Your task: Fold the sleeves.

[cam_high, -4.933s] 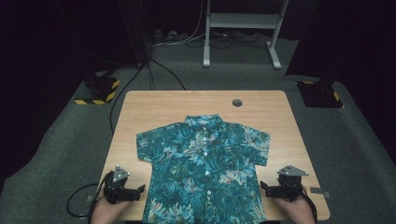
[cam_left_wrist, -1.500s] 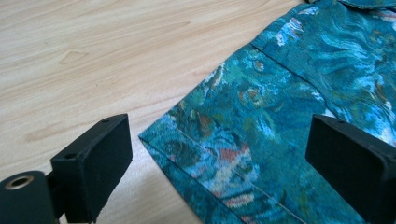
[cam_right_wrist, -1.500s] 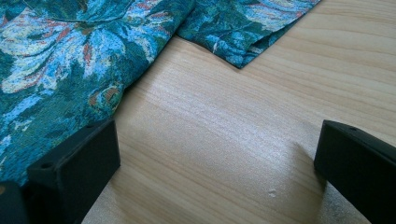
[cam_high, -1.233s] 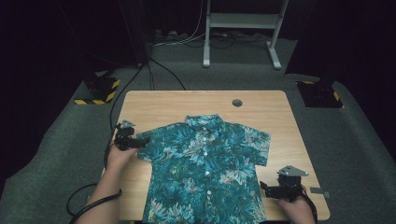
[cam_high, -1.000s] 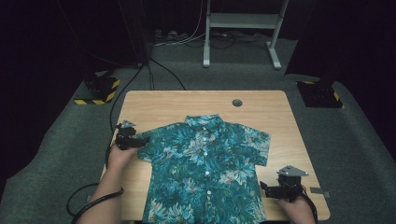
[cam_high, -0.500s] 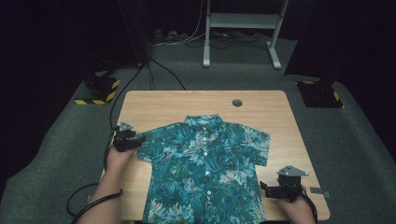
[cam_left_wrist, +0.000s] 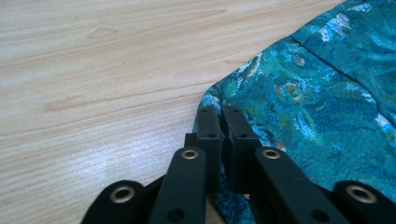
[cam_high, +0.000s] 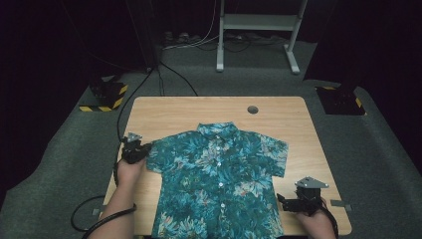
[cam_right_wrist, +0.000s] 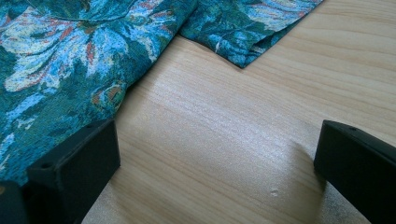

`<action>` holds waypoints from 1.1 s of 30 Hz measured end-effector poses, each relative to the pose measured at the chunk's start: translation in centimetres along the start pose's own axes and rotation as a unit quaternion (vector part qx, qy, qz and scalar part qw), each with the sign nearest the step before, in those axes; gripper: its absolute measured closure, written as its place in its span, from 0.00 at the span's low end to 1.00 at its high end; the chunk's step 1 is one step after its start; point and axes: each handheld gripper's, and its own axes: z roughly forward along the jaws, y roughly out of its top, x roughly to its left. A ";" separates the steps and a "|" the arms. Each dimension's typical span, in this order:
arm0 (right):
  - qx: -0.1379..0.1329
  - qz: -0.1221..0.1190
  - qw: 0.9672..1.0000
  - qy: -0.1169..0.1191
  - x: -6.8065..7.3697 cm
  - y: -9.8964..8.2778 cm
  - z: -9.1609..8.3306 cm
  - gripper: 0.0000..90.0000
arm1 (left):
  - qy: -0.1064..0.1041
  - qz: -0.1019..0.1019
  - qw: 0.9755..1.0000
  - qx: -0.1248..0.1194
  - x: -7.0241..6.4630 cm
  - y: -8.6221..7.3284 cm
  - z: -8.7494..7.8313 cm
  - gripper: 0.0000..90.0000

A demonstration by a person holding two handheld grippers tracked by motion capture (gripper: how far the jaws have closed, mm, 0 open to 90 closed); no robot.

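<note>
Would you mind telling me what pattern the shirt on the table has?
The shirt has a teal and blue floral-leaf print, clearest in the right gripper view.

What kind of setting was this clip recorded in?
Probably a lab or studio recording bay: a wooden table on grey carpet, black surroundings, a metal stand behind, hazard-striped floor mounts, and a floral shirt laid flat.

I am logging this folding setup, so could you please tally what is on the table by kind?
Shirts: 1, the teal floral shirt, spread flat.
Tongs: 2, the left tongs shut on the shirt's sleeve edge, the right tongs open beside the hem.
Cable holes: 1, the round hole in the table.
Total: 4.
</note>
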 end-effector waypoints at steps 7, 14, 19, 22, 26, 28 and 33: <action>0.000 0.000 1.000 0.001 0.0 0.0 0.0 0.00 | 0.005 -0.028 0.999 -0.017 -0.5 0.2 -0.6 0.98; -0.001 -0.001 1.000 0.000 0.0 0.0 0.0 0.00 | 0.004 -0.040 0.998 -0.045 -1.2 1.3 -2.1 0.98; 0.000 0.000 1.000 0.000 0.0 0.0 0.0 0.00 | 0.004 -0.056 0.997 -0.061 -2.1 1.7 -3.1 0.98; 0.000 0.000 1.000 0.000 0.0 0.0 0.0 0.00 | 0.003 -0.056 0.996 -0.064 -2.6 1.8 -3.4 0.98; 0.000 0.004 1.000 -0.001 0.0 0.0 0.0 0.00 | -0.001 -0.058 0.996 -0.075 -3.5 2.0 -3.9 0.98; -0.001 0.003 1.000 -0.001 0.0 0.0 0.0 0.00 | -0.003 -0.057 0.995 -0.078 -3.7 2.0 -4.0 0.98; -0.001 0.003 1.000 -0.001 0.0 0.0 0.0 0.00 | -0.005 -0.060 0.994 -0.092 -4.5 2.2 -4.3 0.98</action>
